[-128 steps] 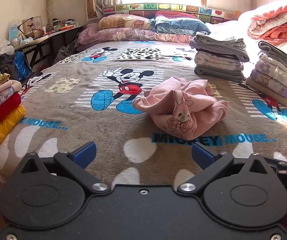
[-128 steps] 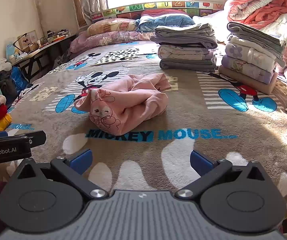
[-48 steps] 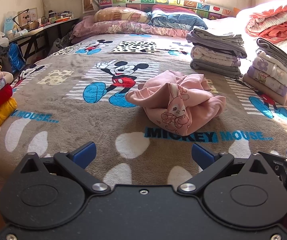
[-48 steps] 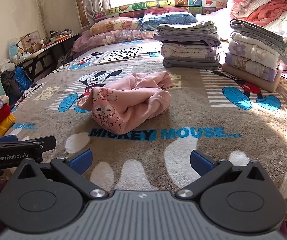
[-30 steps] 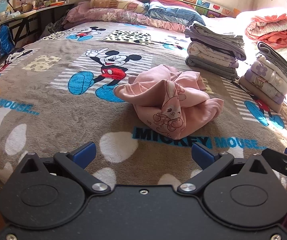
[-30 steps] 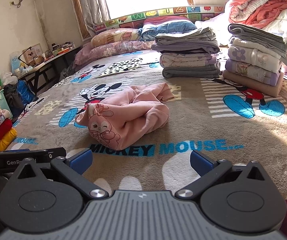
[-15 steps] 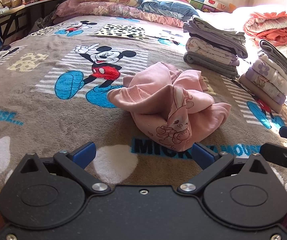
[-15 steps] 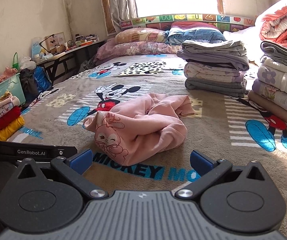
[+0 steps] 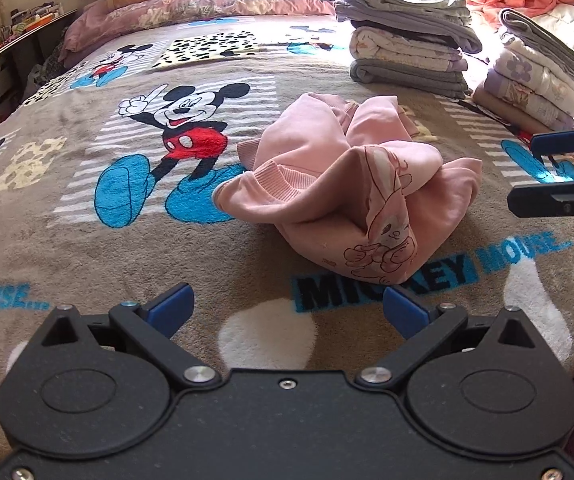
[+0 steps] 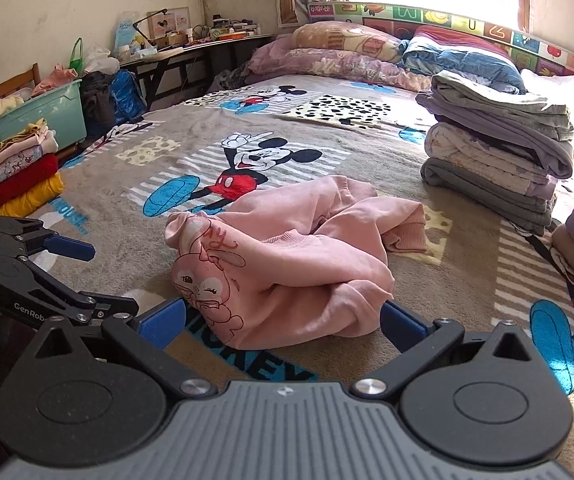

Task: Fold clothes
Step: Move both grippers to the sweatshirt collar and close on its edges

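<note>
We count one crumpled pink fleece sweatshirt on one plush blanket. Two grippers, left gripper and right gripper, both spread, empty.

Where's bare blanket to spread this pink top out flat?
Left of the pink top, over the big Mickey print, toward the folded pile at the bed's edge. The right is crowded: grey stack, floral stack.

Sweatshirt on blanket, folded stacks behind it
</note>
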The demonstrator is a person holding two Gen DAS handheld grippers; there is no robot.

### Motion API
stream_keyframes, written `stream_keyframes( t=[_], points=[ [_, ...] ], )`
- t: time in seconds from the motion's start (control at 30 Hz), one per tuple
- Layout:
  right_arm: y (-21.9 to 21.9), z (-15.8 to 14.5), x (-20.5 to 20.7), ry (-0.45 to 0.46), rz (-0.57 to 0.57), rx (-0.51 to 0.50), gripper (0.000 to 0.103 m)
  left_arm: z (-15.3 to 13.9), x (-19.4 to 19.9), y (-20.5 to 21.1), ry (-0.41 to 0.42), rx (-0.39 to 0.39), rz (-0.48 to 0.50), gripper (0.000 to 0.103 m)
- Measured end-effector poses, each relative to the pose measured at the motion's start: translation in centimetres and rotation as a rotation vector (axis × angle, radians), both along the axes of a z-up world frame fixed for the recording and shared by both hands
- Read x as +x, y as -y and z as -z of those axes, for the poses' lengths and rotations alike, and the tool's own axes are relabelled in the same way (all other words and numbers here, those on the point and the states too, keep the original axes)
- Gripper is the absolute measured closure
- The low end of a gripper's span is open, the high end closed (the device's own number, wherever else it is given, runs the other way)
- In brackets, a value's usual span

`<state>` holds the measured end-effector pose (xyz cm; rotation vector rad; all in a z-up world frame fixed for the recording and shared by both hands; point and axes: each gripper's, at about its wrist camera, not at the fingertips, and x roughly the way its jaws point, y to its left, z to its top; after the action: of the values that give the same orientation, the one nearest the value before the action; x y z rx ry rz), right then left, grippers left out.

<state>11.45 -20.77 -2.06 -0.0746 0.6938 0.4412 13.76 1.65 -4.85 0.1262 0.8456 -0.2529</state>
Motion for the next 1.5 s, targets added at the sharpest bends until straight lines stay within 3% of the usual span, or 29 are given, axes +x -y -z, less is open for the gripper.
stream_keyframes(
  t=[0.3,0.4,0.47,0.5,0.63,0.83,1.0,1.23,1.5],
  points=[
    [-0.6,0.1,4.7,0.024,-0.090,-0.110,0.001,-0.1,1.6,-2.2,0.041,-0.027,0.044,0.004],
    [-0.9,0.2,6.2,0.026,-0.122,-0.147,0.004,-0.4,2.3,-3.3,0.058,-0.039,0.042,0.013],
    [-1.0,0.3,7.1,0.012,-0.143,-0.163,0.016,-0.7,2.9,-3.8,0.066,-0.048,0.049,0.031],
    [-1.1,0.4,7.5,0.006,-0.154,-0.172,0.020,-0.9,3.1,-4.0,0.070,-0.053,0.052,0.033],
    [-1.5,0.8,8.9,0.001,-0.185,-0.180,0.022,-0.8,4.4,-4.4,0.077,-0.063,0.071,0.035],
    [-2.2,1.7,10.9,-0.021,-0.263,-0.212,0.028,-0.1,6.7,-4.3,0.077,-0.060,0.112,0.045],
    [-2.2,2.5,12.9,-0.050,-0.317,-0.217,0.028,0.5,8.0,-4.0,0.087,-0.044,0.200,0.047],
    [-2.1,4.3,14.7,-0.116,-0.362,-0.212,0.028,1.8,9.1,-3.3,0.069,-0.006,0.304,0.055],
    [-1.8,6.7,15.9,-0.201,-0.382,-0.175,0.030,2.8,9.5,-2.9,0.039,0.008,0.354,0.061]
  ],
)
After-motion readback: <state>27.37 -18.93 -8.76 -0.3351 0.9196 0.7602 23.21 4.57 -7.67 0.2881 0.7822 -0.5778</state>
